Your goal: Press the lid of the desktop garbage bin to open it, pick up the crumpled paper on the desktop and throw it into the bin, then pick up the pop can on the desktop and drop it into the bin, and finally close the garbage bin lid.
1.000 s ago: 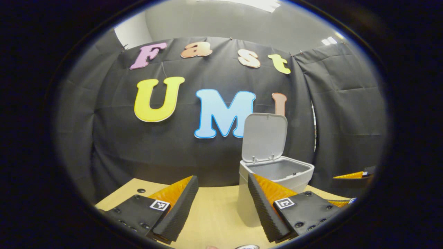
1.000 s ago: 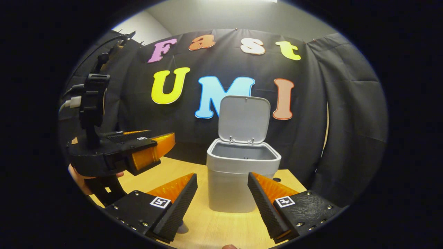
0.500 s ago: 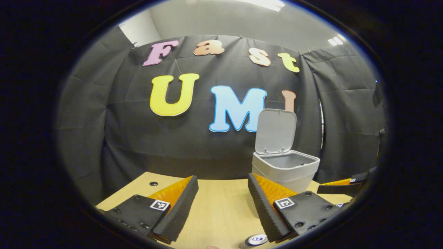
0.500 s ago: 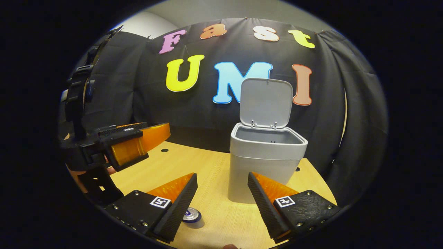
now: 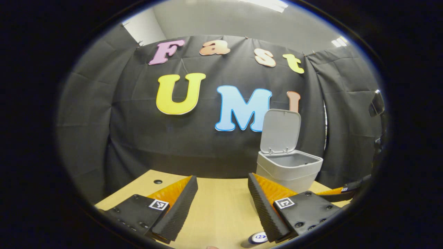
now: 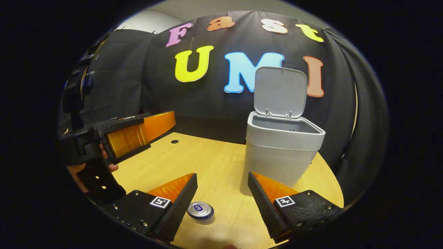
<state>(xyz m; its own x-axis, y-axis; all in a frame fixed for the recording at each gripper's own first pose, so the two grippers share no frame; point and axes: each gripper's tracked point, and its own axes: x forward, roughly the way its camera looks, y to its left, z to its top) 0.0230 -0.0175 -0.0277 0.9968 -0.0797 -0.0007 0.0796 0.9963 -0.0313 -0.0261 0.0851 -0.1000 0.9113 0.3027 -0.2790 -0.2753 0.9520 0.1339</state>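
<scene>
Now the right gripper lines up on the pop can, fingers spread wide and nothing between them.

Lid is up, the grey bin stands open at the far right of the wooden desktop, and no crumpled paper is to be seen on the wood, so the can looks like the job in hand. It stands upright just ahead of the right gripper, nearer its left finger, silver top with a blue mark; the left gripper view catches it too. To do this well, I'd shift a touch left to centre it, drop low, and squeeze the round wall gently, since thin metal dents and slips. Left gripper hangs open and empty, off to the side.
</scene>
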